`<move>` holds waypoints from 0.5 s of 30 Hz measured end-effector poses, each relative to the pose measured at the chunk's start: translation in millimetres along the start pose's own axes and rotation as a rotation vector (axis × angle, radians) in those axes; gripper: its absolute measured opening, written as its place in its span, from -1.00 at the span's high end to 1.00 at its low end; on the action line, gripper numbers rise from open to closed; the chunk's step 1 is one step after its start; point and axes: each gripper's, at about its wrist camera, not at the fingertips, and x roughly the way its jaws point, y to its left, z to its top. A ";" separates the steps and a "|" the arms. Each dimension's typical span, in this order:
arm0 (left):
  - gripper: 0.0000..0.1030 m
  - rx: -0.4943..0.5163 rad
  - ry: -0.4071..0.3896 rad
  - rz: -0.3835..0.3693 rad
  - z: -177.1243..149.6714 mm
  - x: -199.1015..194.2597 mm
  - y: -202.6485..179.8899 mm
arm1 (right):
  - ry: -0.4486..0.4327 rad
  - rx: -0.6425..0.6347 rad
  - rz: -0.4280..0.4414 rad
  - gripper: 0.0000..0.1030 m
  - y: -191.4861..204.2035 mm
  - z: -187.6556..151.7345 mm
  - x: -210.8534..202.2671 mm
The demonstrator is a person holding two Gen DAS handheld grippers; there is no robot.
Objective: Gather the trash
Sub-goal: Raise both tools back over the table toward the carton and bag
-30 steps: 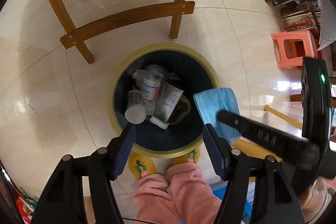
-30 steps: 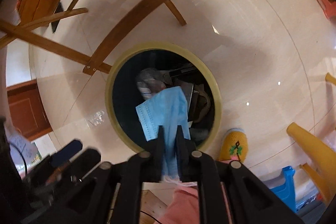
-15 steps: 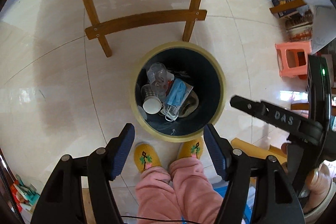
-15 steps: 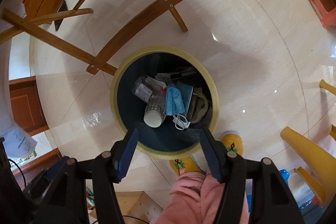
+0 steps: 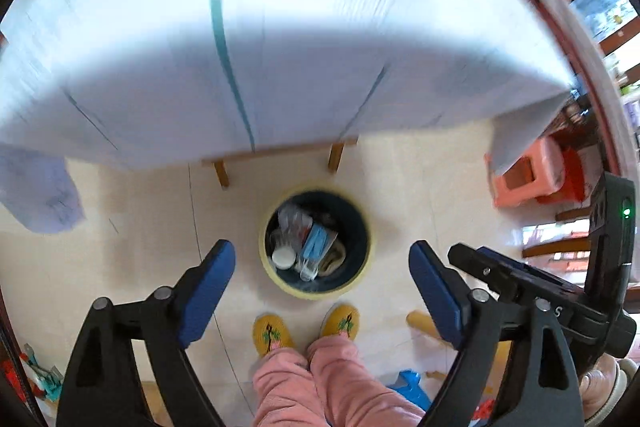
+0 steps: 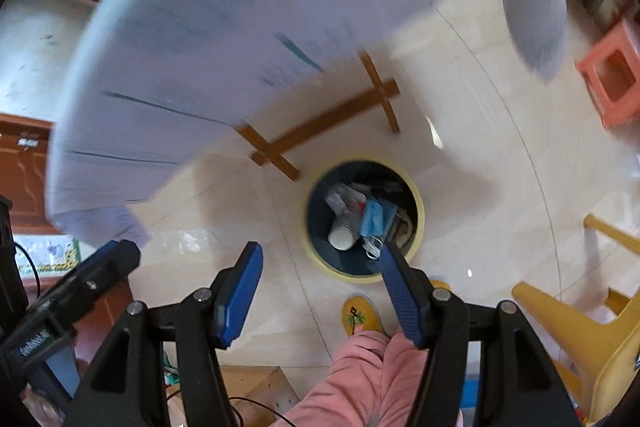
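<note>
Glossy cream floor tiles (image 5: 400,195) with thin grout lines fill the lower half of both views, and a white cloth-covered tabletop (image 5: 280,39), blurred and streaked with faint blue lines, spreads across the upper half. Under its edge show wooden legs and a crossbar (image 6: 328,123). Brown wooden cabinets and shelving line the room's edges.

Beyond the tips of the left gripper (image 5: 322,265), centred between its fingers, stands a round trash bin (image 5: 318,285) with a pale yellow rim and dark inside. In it lie a blue face mask (image 5: 316,241), a white cup (image 5: 283,257), clear plastic pieces and some crumpled wrappers. The left fingers (image 5: 206,291) stand wide apart and are opening further, with nothing between them but the bin far below.

In the right wrist view the same bin sits just past the right-hand finger, whose tip overlaps the rim. The right gripper (image 6: 320,267) has its fingers (image 6: 240,295) spread, and they hold nothing.

Nearer than the fingers in both views are the person's pink trousers (image 5: 320,383) and yellow embroidered slippers (image 5: 272,333), standing just beside the bin. Beyond the right-hand fingers an orange plastic stool (image 6: 612,79) stands well apart from the bin, and a yellow plastic chair (image 6: 576,331) sits close on that side. A blue plastic item (image 5: 410,385) lies beside the trousers.
</note>
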 end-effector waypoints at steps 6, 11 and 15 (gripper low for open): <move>-0.71 0.024 -0.173 -0.010 29.5 -113.6 -17.5 | -0.086 -0.114 0.029 -0.19 38.9 21.1 -88.7; -0.81 0.021 -0.326 -0.014 52.6 -190.2 -28.8 | -0.197 -0.178 0.064 -0.19 59.9 49.3 -160.5; -0.91 -0.011 -0.429 -0.029 70.1 -235.0 -25.7 | -0.275 -0.209 0.096 -0.18 71.4 69.9 -207.1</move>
